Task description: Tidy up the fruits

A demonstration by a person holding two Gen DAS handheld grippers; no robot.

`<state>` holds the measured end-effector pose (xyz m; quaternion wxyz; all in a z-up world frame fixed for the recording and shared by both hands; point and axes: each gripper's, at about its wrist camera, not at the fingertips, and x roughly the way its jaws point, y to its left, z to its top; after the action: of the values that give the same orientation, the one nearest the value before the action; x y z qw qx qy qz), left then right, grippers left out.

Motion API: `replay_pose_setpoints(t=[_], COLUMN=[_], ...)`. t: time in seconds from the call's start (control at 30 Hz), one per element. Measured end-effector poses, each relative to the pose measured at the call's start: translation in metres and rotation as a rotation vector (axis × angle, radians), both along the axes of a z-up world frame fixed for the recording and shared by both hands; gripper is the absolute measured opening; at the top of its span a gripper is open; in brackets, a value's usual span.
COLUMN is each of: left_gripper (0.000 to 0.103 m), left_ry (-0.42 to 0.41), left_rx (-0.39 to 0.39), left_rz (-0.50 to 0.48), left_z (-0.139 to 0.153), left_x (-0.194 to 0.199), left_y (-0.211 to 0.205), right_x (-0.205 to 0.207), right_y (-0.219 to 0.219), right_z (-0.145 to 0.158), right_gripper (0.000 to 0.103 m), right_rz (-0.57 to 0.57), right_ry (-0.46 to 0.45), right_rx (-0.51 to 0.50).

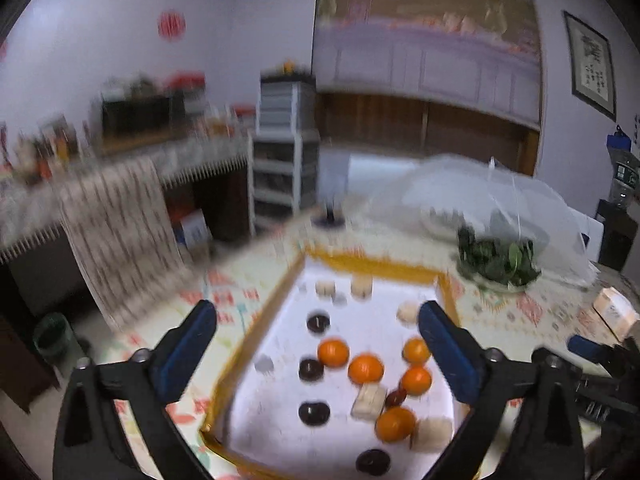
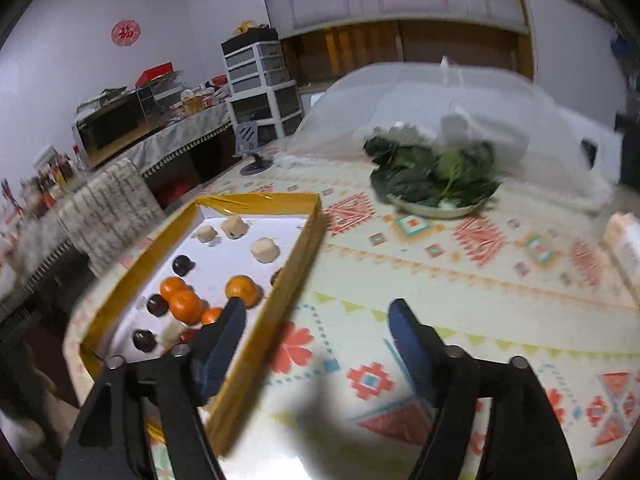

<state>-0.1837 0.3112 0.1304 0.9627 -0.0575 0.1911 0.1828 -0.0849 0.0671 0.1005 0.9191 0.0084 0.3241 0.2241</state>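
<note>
A shallow yellow-rimmed tray (image 1: 256, 320) with a white floor lies on the patterned tablecloth. It holds several oranges (image 1: 366, 368), several dark round fruits (image 1: 314, 412) and several pale beige pieces (image 1: 368, 400). My left gripper (image 1: 318, 316) is open and empty, above the tray with its fingers spread over it. The tray also shows in the right wrist view (image 2: 308, 236), with oranges (image 2: 184, 306) and dark fruits (image 2: 182, 265) inside. My right gripper (image 2: 318, 312) is open and empty, straddling the tray's right wall above the cloth.
A plate of dark leafy greens (image 2: 434, 184) sits beyond the tray, beside a white mesh food cover (image 2: 440, 96). A pale box (image 1: 614, 312) lies at the table's right. A cluttered sideboard (image 1: 120, 160) and a drawer tower (image 1: 280, 148) stand to the left.
</note>
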Motion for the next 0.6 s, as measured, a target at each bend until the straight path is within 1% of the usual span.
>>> replay_pose_setpoints(t=[0.03,0.07,0.13,0.2,0.27,0.4,0.47,0.6], left_gripper=[0.103,0.103,0.103,0.103,0.103,0.103,0.103,0.103], left_ry=[-0.031,-0.058,-0.092,-0.109,-0.112,-0.080,-0.043,0.065], left_rx=[0.038,0.075,0.120,0.140,0.142,0.139,0.140,0.138], left_rz=[0.007,0.011,0.002,-0.014,-0.031,-0.040,-0.048,-0.055], left_z=[0.007,0.013,0.022,0.027,0.028,0.020,0.016,0.006], left_x=[-0.006,-0.011,-0.018,-0.022,-0.022,-0.019,-0.015,0.000], left_y=[-0.009,-0.019,-0.035,-0.049,-0.063,-0.089,-0.099,-0.119], right_x=[-0.007,-0.012,-0.024,-0.028,-0.029,-0.033,-0.036,-0.044], right_y=[-0.003,-0.007,-0.016,-0.024,-0.034,-0.056,-0.065,-0.071], right_z=[0.003,0.006,0.012,0.016,0.017,0.009,0.004,-0.003], right_gripper=[0.088,0.094,0.103,0.103,0.103,0.103,0.103,0.103], right_rz=[-0.023,-0.050,-0.103,-0.122,-0.130,-0.153,-0.169,-0.157], right_ry=[-0.034,-0.067,-0.137,-0.158,-0.141,-0.099,-0.079,-0.057], right_rx=[-0.012,-0.019,-0.023,-0.020,-0.011,0.011,0.012,-0.003])
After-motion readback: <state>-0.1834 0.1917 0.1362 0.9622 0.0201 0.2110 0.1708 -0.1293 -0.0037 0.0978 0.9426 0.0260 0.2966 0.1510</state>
